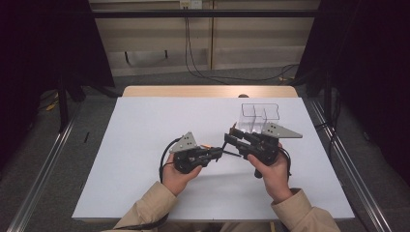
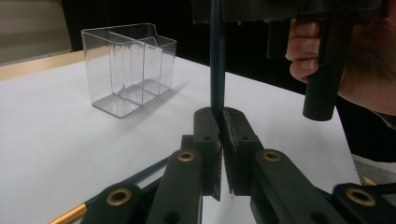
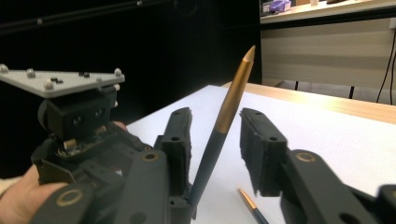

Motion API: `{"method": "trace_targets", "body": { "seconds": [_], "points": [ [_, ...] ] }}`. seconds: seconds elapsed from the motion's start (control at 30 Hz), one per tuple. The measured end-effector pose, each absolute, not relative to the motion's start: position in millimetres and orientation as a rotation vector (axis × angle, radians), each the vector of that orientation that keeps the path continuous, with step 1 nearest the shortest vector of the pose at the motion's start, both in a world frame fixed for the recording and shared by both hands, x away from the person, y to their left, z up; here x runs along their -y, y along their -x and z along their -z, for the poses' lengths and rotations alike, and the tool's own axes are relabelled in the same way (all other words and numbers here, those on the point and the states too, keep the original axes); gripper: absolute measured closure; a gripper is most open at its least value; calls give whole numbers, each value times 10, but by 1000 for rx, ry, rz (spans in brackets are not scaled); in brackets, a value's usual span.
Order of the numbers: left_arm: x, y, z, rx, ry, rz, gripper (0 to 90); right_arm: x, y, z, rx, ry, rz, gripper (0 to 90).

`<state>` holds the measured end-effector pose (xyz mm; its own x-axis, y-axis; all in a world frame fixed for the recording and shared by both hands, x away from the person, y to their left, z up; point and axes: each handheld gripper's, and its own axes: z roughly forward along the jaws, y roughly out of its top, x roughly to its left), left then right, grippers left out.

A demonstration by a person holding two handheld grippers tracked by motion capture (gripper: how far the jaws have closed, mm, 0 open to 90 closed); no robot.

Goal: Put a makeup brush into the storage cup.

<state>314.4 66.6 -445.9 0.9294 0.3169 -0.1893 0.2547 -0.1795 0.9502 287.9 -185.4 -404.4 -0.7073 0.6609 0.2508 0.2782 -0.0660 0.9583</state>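
1. The pen (image 3: 224, 126), a dark shaft with a gold tapered end, stands between the jaws of the right gripper (image 3: 215, 113). Its gold end rises past their tips.
2. Those jaws are spread. The shaft sits close to one of them low down, with a clear gap to the other. It may brush the nearer pad, but the angle is too poor to be sure.
3. The left gripper (image 2: 220, 116) has its jaws pressed together on the pen's dark end. From them the shaft runs straight out to the right gripper beyond.
4. The step in hand looks like a hand-over of the pen from the left jaws to the right, held above the table (image 1: 145, 145), with the receiving grip not yet made.
5. Next, I judge, the right jaws need to pinch the shaft squarely below the gold section before the left jaws let go. Letting go early would drop the pen.
6. A second pen (image 3: 252, 205) lies on the table below the right jaws.
7. The clear box (image 2: 128, 70), divided into compartments, stands beyond and to one side of the left jaws. It is the likely place for the pen, which would need carrying over upright.
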Motion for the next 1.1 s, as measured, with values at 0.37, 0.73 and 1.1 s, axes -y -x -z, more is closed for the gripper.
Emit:
{"method": "trace_targets", "body": {
  "seconds": [0.37,0.73,1.1],
  "points": [
    [-655,-3135,4470,-424,-1757,-59,848,1872,-2874,4030,-1909,-1016,-1858,811],
    [-664,-3140,4480,-416,-1744,-45,845,1794,-2861,3996,-1936,-972,-1877,847],
    [-694,-3144,4465,-392,-1695,-8,736,1830,-2863,3964,-1923,-934,-1850,849]
  ]
}}
